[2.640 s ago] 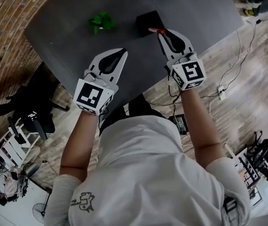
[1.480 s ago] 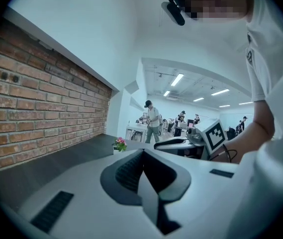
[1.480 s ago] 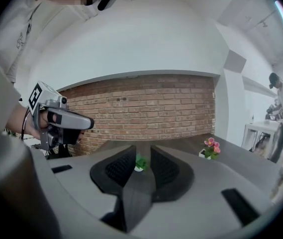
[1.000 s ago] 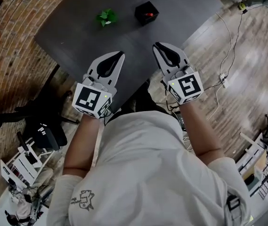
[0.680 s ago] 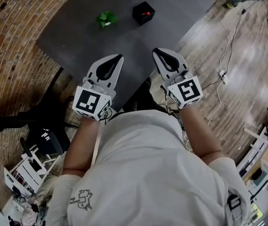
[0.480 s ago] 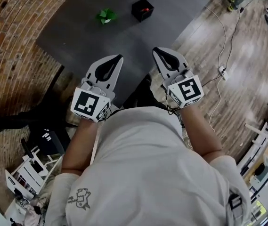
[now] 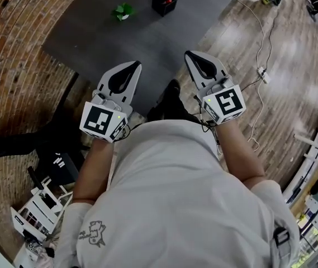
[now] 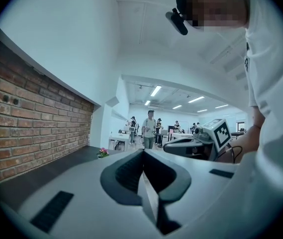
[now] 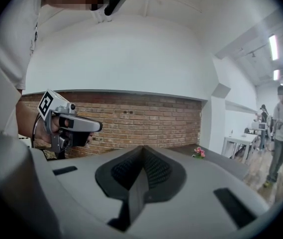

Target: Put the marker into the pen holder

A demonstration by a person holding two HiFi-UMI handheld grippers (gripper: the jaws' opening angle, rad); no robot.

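Observation:
The black pen holder (image 7: 164,2) stands far off on the dark grey table (image 7: 103,35) in the head view, with the red-capped marker (image 7: 170,1) showing inside it. My left gripper (image 7: 135,64) is held close to my body, well short of the holder, shut with nothing between its tips. My right gripper (image 7: 189,54) hangs level with it at the right, also shut and empty. In the left gripper view the left gripper (image 8: 142,152) has its tips together. The right gripper view shows the right gripper (image 9: 142,149) the same way, and neither view shows holder or marker.
A small green plant (image 7: 123,11) sits on the table left of the holder. A brick wall (image 7: 13,32) curves along the left. Cables and a power strip (image 7: 261,71) lie on the wooden floor at the right. A black chair (image 7: 19,141) stands left of me.
I have backed away from the table: holder and plant have slid toward the frame's top. Both grippers stay near my body. 2.6 s ago the right gripper was at the holder.

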